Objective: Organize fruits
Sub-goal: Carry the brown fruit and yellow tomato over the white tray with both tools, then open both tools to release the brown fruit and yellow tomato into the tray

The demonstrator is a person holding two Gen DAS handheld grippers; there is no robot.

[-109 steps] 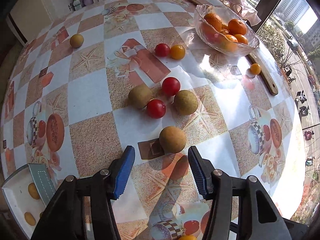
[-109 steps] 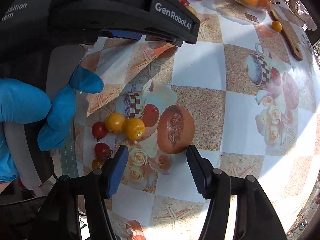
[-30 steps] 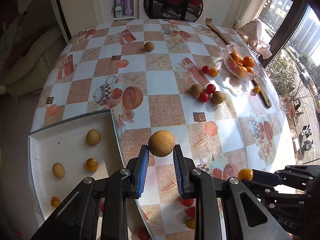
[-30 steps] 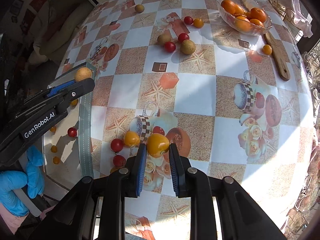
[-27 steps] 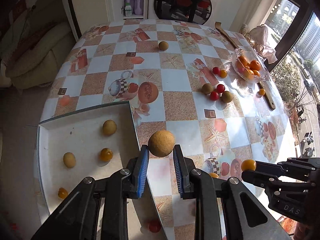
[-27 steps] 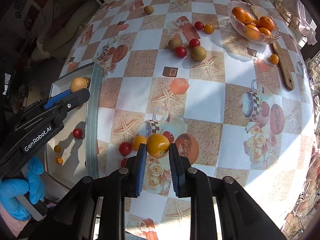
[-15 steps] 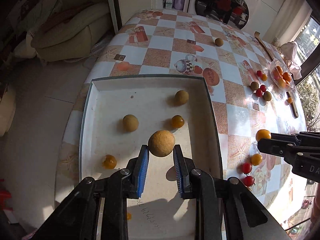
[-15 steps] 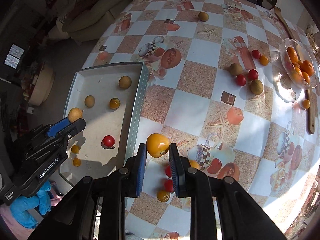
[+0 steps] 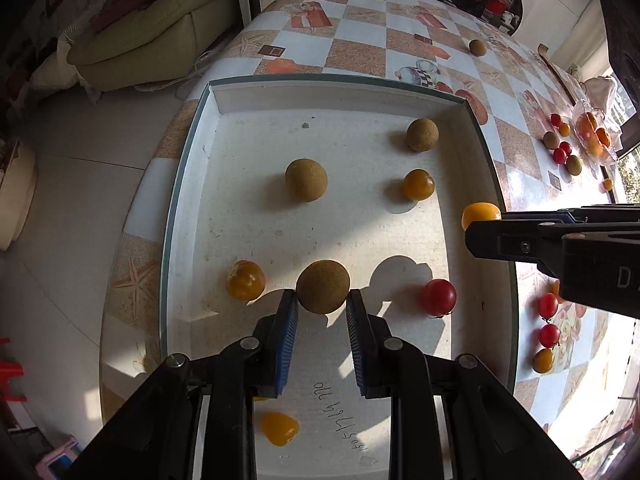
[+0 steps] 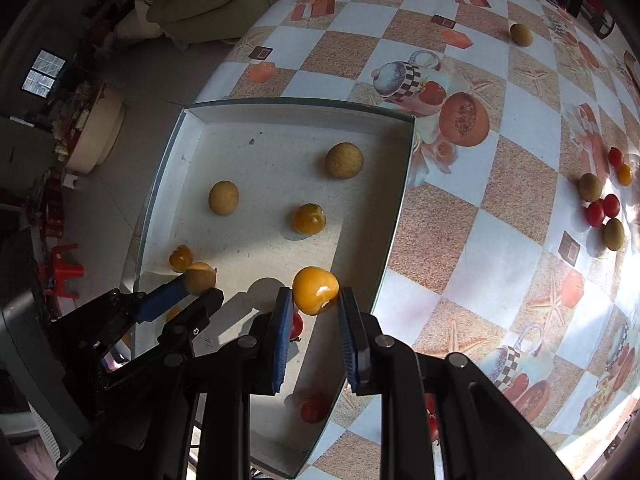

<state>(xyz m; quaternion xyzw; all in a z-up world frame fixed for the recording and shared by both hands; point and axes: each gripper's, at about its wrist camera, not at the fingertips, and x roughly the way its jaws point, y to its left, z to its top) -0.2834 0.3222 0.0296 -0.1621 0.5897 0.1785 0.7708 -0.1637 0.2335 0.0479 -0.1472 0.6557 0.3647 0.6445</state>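
Observation:
My left gripper [image 9: 322, 306] is shut on a round brown fruit [image 9: 323, 286] and holds it above the white tray [image 9: 224, 98]. My right gripper [image 10: 313, 312] is shut on a yellow tomato [image 10: 315, 290] over the tray's right side; that tomato also shows in the left wrist view [image 9: 480, 214]. The tray [image 10: 280, 110] holds two brown fruits [image 9: 306, 179] [image 9: 422, 134], several yellow tomatoes [image 9: 418, 185] and a red tomato [image 9: 439, 297]. The left gripper with its brown fruit [image 10: 199, 278] shows at the lower left of the right wrist view.
The tray lies at the corner of a checkered table [image 10: 480, 208]. Loose red tomatoes and brown fruits [image 10: 600, 204] lie far right, one brown fruit [image 10: 521, 34] far back. A glass bowl of oranges [image 9: 594, 136] stands at the far right. A few tomatoes [image 9: 547, 320] lie beside the tray.
Both grippers have carried their fruits from above the table to low over the tray. The right gripper has come in over the tray's right edge.

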